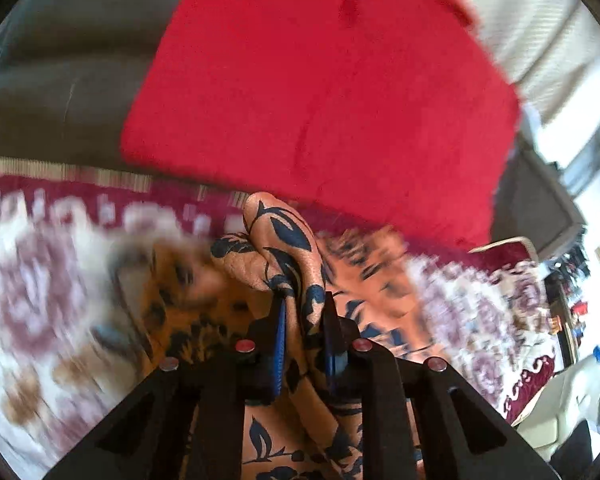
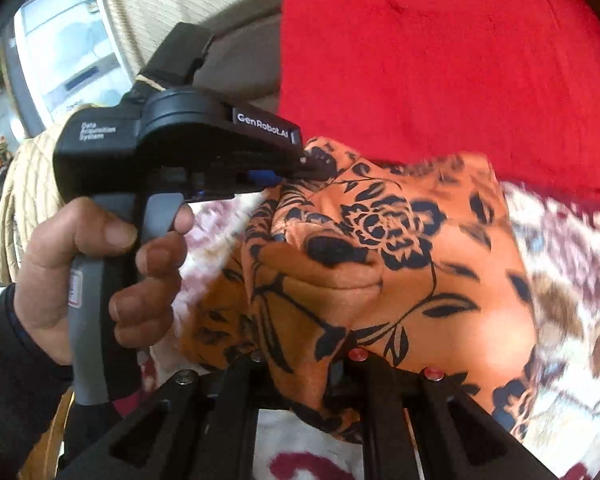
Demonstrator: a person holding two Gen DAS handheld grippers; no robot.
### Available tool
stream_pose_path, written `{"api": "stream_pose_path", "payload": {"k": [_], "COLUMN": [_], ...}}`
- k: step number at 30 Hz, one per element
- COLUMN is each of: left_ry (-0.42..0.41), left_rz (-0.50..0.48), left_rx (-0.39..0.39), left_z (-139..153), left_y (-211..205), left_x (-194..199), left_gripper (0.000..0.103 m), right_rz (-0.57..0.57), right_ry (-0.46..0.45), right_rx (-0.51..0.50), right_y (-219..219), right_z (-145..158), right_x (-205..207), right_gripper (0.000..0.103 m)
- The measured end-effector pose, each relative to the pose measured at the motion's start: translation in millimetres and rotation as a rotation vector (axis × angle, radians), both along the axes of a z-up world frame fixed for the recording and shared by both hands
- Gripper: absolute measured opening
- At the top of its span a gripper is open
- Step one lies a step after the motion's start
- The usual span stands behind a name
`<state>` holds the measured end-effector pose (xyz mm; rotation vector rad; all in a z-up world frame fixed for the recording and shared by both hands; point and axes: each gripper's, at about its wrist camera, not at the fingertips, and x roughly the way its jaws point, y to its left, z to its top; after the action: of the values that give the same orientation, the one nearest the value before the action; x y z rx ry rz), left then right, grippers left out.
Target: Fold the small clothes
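The orange floral-print garment occupies the lower centre of the left wrist view and the centre of the right wrist view, bunched in folds above a maroon-and-cream patterned carpet. The left gripper is closed on a gathered ridge of the garment: both blue-padded fingers press against the fabric, which rises in a twisted roll beyond the fingertips. In the right wrist view the left gripper appears at centre left, its tip buried in the garment's upper edge, and the left hand grips its grey handle with one finger on the trigger. The right gripper sits at the bottom centre of that view; cloth passes between its fingers and covers them, so the jaws appear clamped on the garment. A red cloth lies beyond the garment in the upper part of both views, touching its far edge. A grey sofa fills the upper left of the left wrist view.
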<state>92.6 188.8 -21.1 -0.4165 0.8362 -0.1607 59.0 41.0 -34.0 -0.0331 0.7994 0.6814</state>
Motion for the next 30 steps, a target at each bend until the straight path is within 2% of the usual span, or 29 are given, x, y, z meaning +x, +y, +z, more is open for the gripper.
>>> {"api": "stream_pose_path", "payload": {"k": [1,3,4,5,7,8,10,14,16,17,18,19,23,24,25,27,30], "left_ry": [-0.061,-0.059,-0.02,0.039,0.157,0.161,0.121,0.081,0.103,0.115,0.12,0.121,0.063,0.044,0.035,0.03,0.033], "left_rz": [-0.027,-0.034,-0.023,-0.01,0.026,0.024,0.01,-0.008,-0.001,0.006,0.02,0.035,0.068,0.063,0.061,0.071,0.075], "left_rx": [0.009,0.025,0.037,0.046,0.065,0.067,0.075,0.079,0.088,0.091,0.09,0.093,0.08,0.082,0.082,0.087,0.094], "left_z": [10.4,2.7,-10.6,-28.0,-65.1,-72.6,-69.3,-55.5,-61.2,-63.7,-64.9,-63.2,-29.6,-19.3,-13.0,-5.0,-7.1], "left_y": [5.5,19.9,29.2,36.8,49.0,51.3,51.7,49.8,51.9,52.6,54.5,55.5,55.8,52.0,48.3,39.9,21.3], "left_x": [-6.3,-4.4,1.1,8.2,16.7,14.9,7.9,6.4,9.2,9.5,7.3,4.6,-29.2,-42.6,-54.5,-77.3,-105.4], "left_gripper": [0.017,0.017,0.017,0.017,0.017,0.017,0.016,0.016,0.016,0.019,0.027,0.034,0.034,0.037,0.044,0.053,0.054], "right_rz": [0.004,0.006,0.016,0.035,0.06,0.061,0.053,0.051,0.067,0.087,0.113,0.129,0.13,0.114,0.09,0.05,-0.003], "right_ry": [-0.018,-0.043,-0.029,0.026,0.108,0.137,0.126,0.147,0.158,0.165,0.171,0.169,0.152,0.151,0.145,0.14,0.145], "right_rx": [0.008,0.018,0.01,-0.003,-0.026,-0.04,0.008,0.035,0.05,0.061,0.074,0.079,0.099,0.113,0.126,0.151,0.189], "right_y": [3.1,13.6,19.8,29.0,38.2,39.7,28.5,17.2,13.4,10.9,9.3,7.7,-20.3,-32.7,-45.9,-66.9,-90.3], "right_z": [4.4,3.4,-3.7,-20.6,-45.7,-56.1,-55.6,-51.7,-48.8,-48.9,-47.1,-45.1,-36.8,-34.0,-31.0,-27.3,-21.2], "right_x": [-3.0,-7.6,-6.8,-3.6,1.2,0.8,-4.6,-3.9,-9.3,-8.2,-15.5,-22.2,-47.7,-51.0,-53.5,-54.3,-49.7], "right_gripper": [0.01,0.015,0.016,0.021,0.023,0.023,0.024,0.028,0.036,0.052,0.066,0.067,0.067,0.067,0.067,0.068,0.068]}}
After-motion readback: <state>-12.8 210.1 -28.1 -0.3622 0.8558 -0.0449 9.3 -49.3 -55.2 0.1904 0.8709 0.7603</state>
